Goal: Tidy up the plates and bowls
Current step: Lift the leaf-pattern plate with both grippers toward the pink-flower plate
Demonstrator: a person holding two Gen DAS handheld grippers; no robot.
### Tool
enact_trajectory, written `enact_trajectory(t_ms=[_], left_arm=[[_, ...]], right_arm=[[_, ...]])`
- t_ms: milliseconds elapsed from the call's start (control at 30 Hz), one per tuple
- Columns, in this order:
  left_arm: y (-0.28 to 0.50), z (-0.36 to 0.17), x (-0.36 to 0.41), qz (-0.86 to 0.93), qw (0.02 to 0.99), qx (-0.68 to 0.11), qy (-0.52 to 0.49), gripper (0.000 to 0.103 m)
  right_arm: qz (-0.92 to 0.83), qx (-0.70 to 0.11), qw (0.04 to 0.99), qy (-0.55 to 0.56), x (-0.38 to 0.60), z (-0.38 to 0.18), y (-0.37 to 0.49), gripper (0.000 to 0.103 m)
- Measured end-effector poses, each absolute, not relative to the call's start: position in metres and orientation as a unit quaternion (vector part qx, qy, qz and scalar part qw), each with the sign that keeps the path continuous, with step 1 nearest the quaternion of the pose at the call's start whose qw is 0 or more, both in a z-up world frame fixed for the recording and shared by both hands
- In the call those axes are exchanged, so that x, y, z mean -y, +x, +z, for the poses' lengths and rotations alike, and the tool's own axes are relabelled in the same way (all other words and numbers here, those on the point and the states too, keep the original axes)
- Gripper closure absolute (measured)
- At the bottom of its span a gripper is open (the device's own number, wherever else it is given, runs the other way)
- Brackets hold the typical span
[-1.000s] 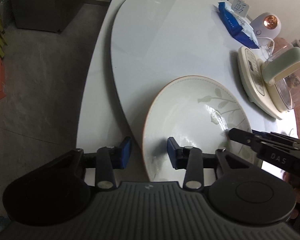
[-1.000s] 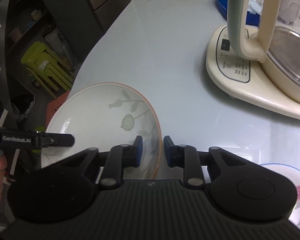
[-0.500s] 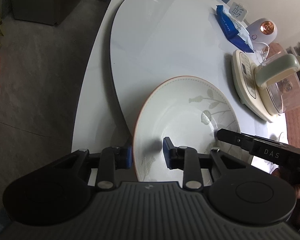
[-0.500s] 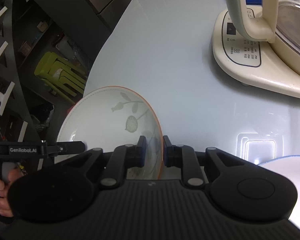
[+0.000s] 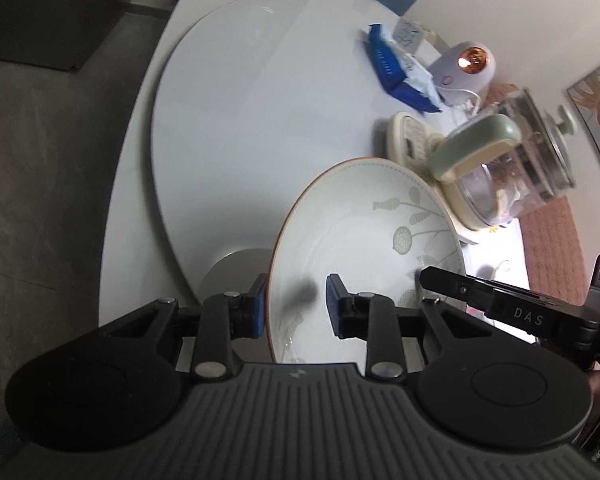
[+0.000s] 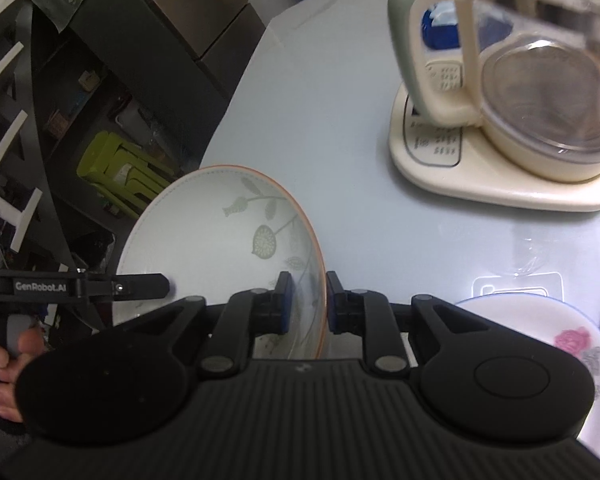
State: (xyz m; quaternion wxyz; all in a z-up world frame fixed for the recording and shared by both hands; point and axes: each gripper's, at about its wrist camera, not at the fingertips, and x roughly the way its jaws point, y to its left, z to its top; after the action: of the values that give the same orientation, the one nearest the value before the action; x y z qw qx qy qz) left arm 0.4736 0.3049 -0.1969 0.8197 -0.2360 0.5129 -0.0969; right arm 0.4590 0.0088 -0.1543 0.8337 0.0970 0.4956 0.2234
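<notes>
A white bowl with an orange rim and a lotus print point(image 5: 364, 236) point(image 6: 216, 236) is lifted above the round table point(image 5: 260, 100). My left gripper point(image 5: 296, 306) straddles its near-left rim, one finger outside and one inside, shut on it. My right gripper point(image 6: 306, 300) is shut on the opposite rim in the same way. Each gripper shows in the other's view, the right one at the bowl's right edge point(image 5: 500, 304) and the left one at its left edge point(image 6: 100, 286). A white plate with a pink rose point(image 6: 560, 344) lies on the table at the lower right.
A glass kettle on a cream base point(image 5: 492, 168) point(image 6: 520, 128) stands close to the bowl's far right. A blue wipes pack point(image 5: 396, 68) and a small white device point(image 5: 468, 68) lie further back. The table's left edge drops to a grey floor point(image 5: 40, 160). Green stools point(image 6: 116, 168) stand beside the table.
The bowl has risen off the table, held by both grippers, and has shifted toward the kettle. Its shadow now shows on the table below it. The rose plate has come more into view.
</notes>
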Motion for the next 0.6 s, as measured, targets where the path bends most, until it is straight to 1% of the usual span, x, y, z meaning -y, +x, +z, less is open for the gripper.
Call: enact_trajectory(t_ms=[333,600], left_arm=[[0.474,-0.144,-0.258,-0.139,0.829,-0.492,-0.227,0.069],[0.461,-0.125,-0.21,-0.139,0.837,-0.487,-0.209,0.069]], right_arm=[[0.193,-0.455,0.859,0.135,0.042,-0.116,0.435,0.083],[0.186,-0.434,0.869,0.15,0.083,-0.098,0.416,0.082]])
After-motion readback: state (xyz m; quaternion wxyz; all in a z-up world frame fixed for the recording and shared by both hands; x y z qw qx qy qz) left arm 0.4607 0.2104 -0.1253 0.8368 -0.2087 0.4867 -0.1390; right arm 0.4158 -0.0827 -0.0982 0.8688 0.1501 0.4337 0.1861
